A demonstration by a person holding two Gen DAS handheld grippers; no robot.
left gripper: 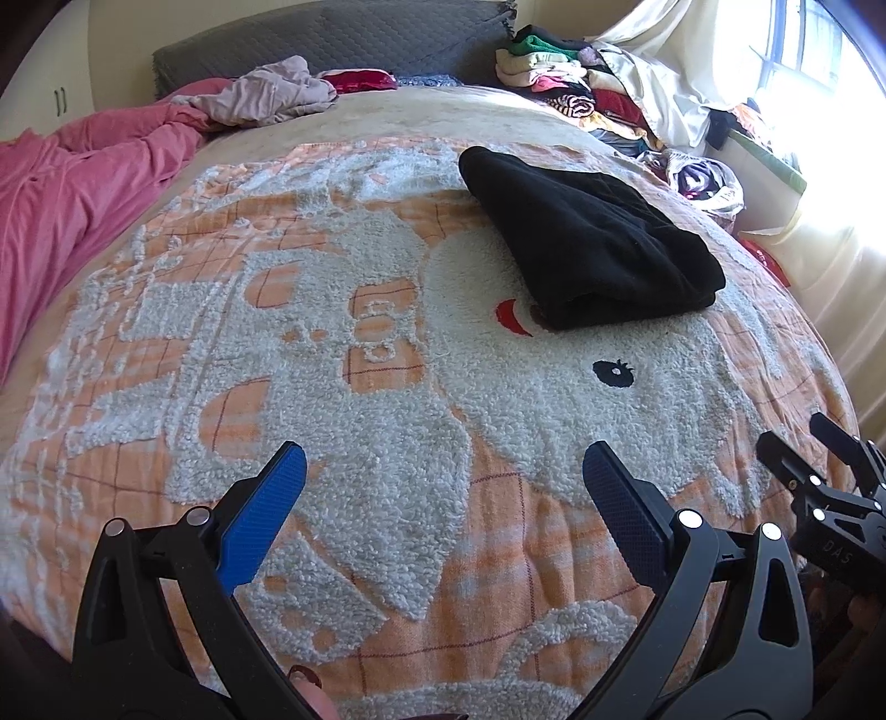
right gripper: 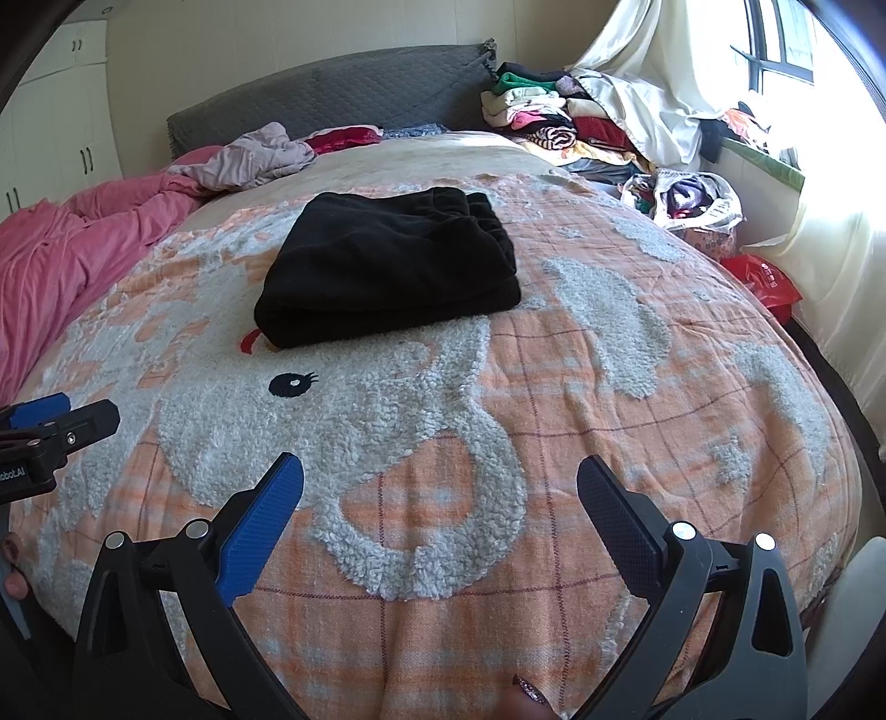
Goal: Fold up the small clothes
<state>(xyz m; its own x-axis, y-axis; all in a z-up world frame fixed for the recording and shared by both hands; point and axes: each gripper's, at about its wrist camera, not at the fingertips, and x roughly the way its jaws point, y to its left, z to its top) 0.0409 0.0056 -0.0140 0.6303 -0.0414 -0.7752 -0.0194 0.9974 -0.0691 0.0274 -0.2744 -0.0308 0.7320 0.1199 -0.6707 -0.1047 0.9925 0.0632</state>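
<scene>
A black garment (left gripper: 592,243) lies folded into a thick rectangle on the orange and white fleece blanket (left gripper: 343,310). In the right wrist view the black garment (right gripper: 387,266) rests ahead and a little left, its elastic waistband toward the far side. My left gripper (left gripper: 443,471) hovers open over the blanket's near part, well short of the garment, with nothing between its blue pads. My right gripper (right gripper: 440,482) is open too, empty, above the blanket (right gripper: 554,387). Each gripper shows at the edge of the other's view: the right one (left gripper: 814,459), the left one (right gripper: 61,421).
A pink duvet (left gripper: 72,188) is bunched along the bed's left side, with a mauve garment (left gripper: 266,94) near the grey headboard (left gripper: 332,39). A stack of folded clothes (right gripper: 542,116) sits at the far right corner. A bag of clothes (right gripper: 686,199) and red bag (right gripper: 758,282) lie beside the bed.
</scene>
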